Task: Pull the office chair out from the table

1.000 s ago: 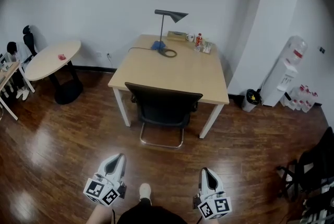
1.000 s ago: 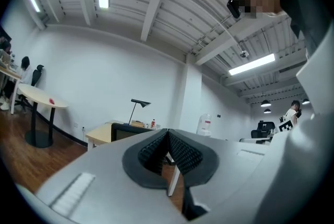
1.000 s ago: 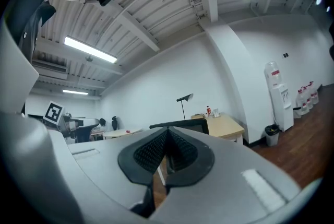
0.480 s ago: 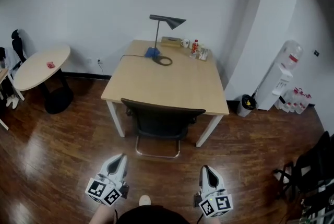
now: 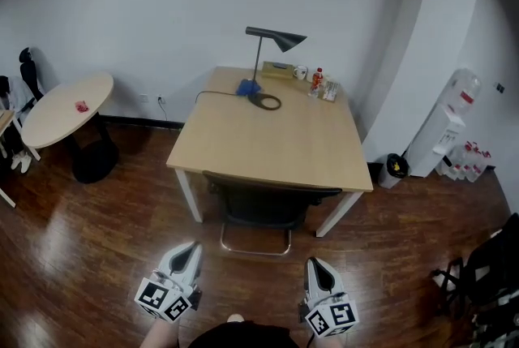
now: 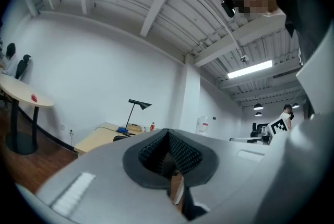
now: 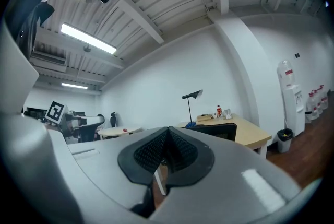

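**Inspector:** Location of the office chair (image 5: 263, 207)?

**Operator:** I find it pushed in at the near edge of the bench (image 5: 276, 135). The seat is under the top and the backrest stands just at that edge. Its sled base rests on the wood floor (image 5: 97, 233). The pull has not begun.

**Inspector:** Condition of the jaws?

**Operator:** The left gripper (image 5: 187, 251) has its jaws together with nothing between them, and so does the right gripper (image 5: 315, 267). Both are well short of the chair, so I judge there is nothing to clamp on yet.

**Inspector:** Why are they carried that way?

**Operator:** I hold them level, side by side, facing the backrest, one towards each end of it. In my judgement that sets up a two-point hold on the top rail, which should draw the chair out straight and not slewed.

**Inspector:** Hazards on the bench?

**Operator:** The lamp (image 5: 272, 54) and the small bottles (image 5: 318, 83) sit along the far edge, well apart from the chair. I expect a pull would leave them undisturbed.
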A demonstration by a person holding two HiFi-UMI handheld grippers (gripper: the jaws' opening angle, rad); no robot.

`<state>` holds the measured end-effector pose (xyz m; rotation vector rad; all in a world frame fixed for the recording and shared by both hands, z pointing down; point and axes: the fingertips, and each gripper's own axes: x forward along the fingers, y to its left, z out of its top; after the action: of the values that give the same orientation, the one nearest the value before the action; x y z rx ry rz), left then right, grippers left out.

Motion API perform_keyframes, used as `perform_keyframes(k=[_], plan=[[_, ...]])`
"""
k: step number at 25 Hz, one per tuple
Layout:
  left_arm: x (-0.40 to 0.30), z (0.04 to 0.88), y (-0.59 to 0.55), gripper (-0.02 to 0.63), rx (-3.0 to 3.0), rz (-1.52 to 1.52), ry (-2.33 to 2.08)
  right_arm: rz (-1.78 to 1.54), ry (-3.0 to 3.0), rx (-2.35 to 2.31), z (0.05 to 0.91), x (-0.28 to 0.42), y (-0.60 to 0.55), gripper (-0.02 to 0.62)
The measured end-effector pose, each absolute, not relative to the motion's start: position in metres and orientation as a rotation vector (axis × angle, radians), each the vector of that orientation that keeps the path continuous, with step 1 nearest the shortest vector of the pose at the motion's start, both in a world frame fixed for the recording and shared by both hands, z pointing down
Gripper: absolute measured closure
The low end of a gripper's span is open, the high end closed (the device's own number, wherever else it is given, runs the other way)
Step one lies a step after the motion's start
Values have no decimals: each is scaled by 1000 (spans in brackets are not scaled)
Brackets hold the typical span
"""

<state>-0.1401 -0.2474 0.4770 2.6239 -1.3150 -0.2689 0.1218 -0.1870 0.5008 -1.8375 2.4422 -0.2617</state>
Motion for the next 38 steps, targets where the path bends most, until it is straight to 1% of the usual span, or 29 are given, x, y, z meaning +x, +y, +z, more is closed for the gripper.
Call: perform_keyframes(k=[4, 16, 20, 22, 27, 31, 35, 38], plan=[[-141, 486, -264, 604, 2611, -246, -1315, -268, 2472, -1847, 505, 117, -199, 581], [-108, 491, -331, 604, 2628, -214, -1326, -304, 2499, -1822, 511, 154, -283, 581], [-90, 483, -357, 604, 2702, -159, -1318, -263, 2560, -1779, 504, 163, -317, 581], [-78, 482, -369, 604, 2739, -127, -1298, -251, 2588, -1765, 504, 169, -330, 565], [-47, 476, -393, 604, 2807, -98, -1233, -233, 2628, -1744, 506, 186, -356, 561], [-24, 471, -411, 604, 2867, -34, -1181, -244, 2710, -1672, 510, 192, -376, 530], [1, 466, -421, 604, 2931, 0, -1081, -253, 2792, -1559, 509, 192, -393, 457], [17, 477, -426, 593, 3009, 139, -1007, -206, 2856, -1510, 507, 193, -403, 427]])
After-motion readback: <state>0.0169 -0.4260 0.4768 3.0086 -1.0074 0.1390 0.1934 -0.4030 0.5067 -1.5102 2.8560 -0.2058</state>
